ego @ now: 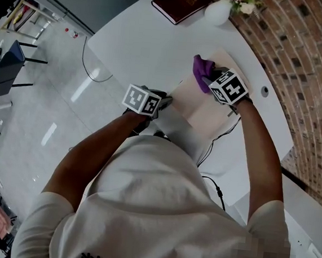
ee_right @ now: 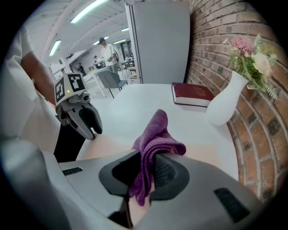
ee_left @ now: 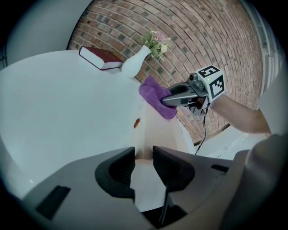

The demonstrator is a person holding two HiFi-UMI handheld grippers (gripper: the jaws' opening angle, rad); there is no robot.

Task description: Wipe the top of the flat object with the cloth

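A beige flat board (ego: 200, 104) lies on the white table (ego: 141, 44) near the brick wall. My right gripper (ego: 208, 79) is shut on a bunched purple cloth (ego: 201, 71) and holds it over the board's far end. In the right gripper view the cloth (ee_right: 155, 134) hangs between the pads (ee_right: 166, 173), above the board (ee_right: 108, 144). My left gripper (ego: 168, 102) sits at the board's near left edge, jaws nearly together with nothing held. In the left gripper view the board (ee_left: 159, 132) shows through the narrow gap, with the cloth (ee_left: 155, 96) beyond.
A dark red book (ego: 181, 3) and a white vase of flowers (ego: 219, 11) stand at the table's far end. A thin cable (ego: 93, 71) hangs off the left edge. A black cable (ego: 216, 142) runs near the board's right side. A brick wall (ego: 303, 65) borders the table.
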